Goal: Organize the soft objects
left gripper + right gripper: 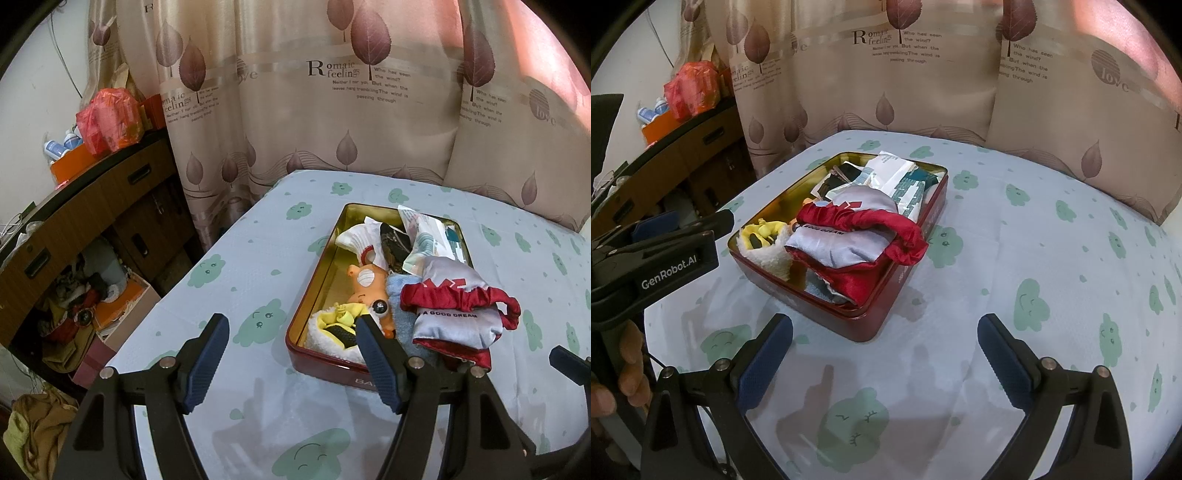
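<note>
A dark red tin box (325,363) (871,317) with a gold inside sits on the bed. It holds soft things: a grey and red satin eye mask (454,310) (849,236) on top, an orange plush toy (369,291), a white and yellow fuzzy sock (332,332) (768,243), a white sock (360,240), a blue cloth (400,295) and plastic packets (428,236) (905,181). My left gripper (291,354) is open and empty just before the tin's near left corner. My right gripper (886,354) is open and empty over the sheet, in front of the tin.
The bed sheet (1015,258) is pale blue with green cloud prints. A leaf-print curtain (314,92) hangs behind the bed. A wooden cabinet (92,206) with a red bag (110,122) on top stands at left, with cluttered boxes (96,306) on the floor.
</note>
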{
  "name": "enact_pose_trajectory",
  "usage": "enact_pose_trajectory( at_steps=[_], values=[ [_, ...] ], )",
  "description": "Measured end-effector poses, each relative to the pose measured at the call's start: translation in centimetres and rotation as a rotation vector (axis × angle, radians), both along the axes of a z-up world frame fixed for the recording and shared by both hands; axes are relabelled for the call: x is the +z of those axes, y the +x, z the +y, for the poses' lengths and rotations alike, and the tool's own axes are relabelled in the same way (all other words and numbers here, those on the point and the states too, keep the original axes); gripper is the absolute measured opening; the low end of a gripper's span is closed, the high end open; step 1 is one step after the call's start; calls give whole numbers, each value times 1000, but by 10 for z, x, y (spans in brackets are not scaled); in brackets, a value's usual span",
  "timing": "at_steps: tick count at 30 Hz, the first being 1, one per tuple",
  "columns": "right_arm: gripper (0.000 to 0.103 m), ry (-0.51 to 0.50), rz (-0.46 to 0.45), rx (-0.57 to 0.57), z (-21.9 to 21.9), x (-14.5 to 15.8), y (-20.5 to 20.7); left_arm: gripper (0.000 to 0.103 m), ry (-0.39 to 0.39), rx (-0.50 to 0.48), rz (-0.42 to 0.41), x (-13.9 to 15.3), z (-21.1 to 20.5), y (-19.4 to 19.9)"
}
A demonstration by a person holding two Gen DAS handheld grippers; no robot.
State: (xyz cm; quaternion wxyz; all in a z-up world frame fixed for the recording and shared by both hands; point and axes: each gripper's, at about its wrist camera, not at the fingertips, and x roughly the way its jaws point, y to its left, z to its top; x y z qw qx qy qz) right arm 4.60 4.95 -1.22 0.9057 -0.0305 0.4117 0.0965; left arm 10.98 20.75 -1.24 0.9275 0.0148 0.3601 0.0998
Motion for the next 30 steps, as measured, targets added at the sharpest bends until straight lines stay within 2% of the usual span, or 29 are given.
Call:
enact_pose_trajectory(
  at_steps=[30],
  values=[
    [99, 1, 14, 9, 5, -5, -4, 73, -3, -12, -8, -1, 0, -2]
  ],
)
